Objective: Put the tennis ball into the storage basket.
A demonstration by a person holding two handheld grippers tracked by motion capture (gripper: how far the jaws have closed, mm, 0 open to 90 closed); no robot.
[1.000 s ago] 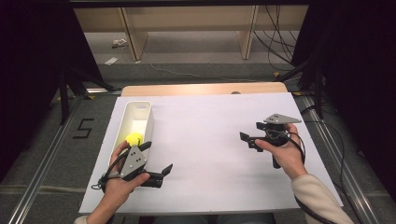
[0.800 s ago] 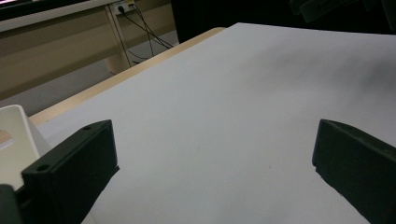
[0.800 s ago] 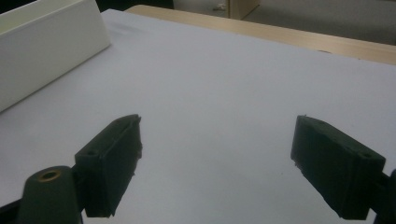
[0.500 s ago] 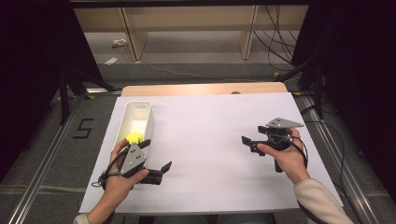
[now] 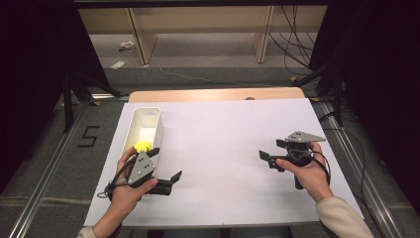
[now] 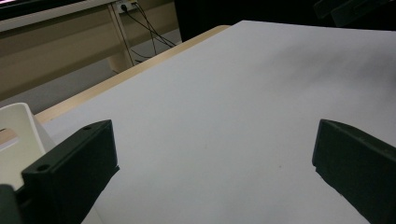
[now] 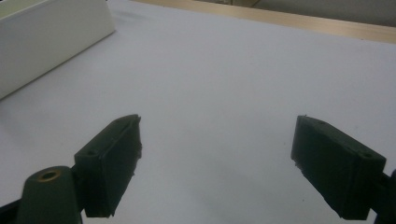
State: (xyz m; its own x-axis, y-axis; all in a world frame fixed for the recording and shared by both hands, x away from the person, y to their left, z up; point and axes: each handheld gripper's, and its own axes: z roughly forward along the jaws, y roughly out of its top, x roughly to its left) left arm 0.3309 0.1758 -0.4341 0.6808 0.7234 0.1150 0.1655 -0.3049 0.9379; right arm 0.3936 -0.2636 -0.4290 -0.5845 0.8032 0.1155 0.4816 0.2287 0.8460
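A long white bin (image 5: pixel 148 121) stands on the left side of the white table sheet (image 5: pixel 223 129), with a small yellow object (image 5: pixel 143 146) lying at its near end. My left gripper (image 5: pixel 166 163) is held just in front of the bin's near end, its jaws open and pointing right, with nothing between them. In the left gripper view, the gripper (image 6: pixel 212 154) is spread wide over bare sheet, the bin's corner (image 6: pixel 16 135) at the left. My right gripper (image 5: pixel 271 150) hovers at the right, open and empty, pointing left. Its own view has the gripper (image 7: pixel 219 154) wide apart and the bin (image 7: pixel 51 32) far off.
The wooden table edge (image 5: pixel 218 94) runs along the far side of the sheet. Beyond it are shelf legs and cables on the floor. Metal rails (image 5: pixel 44 163) flank the table on both sides.
My right gripper has drifted slightly toward the near edge of the table. The left gripper has hardly moved. Both stay open.
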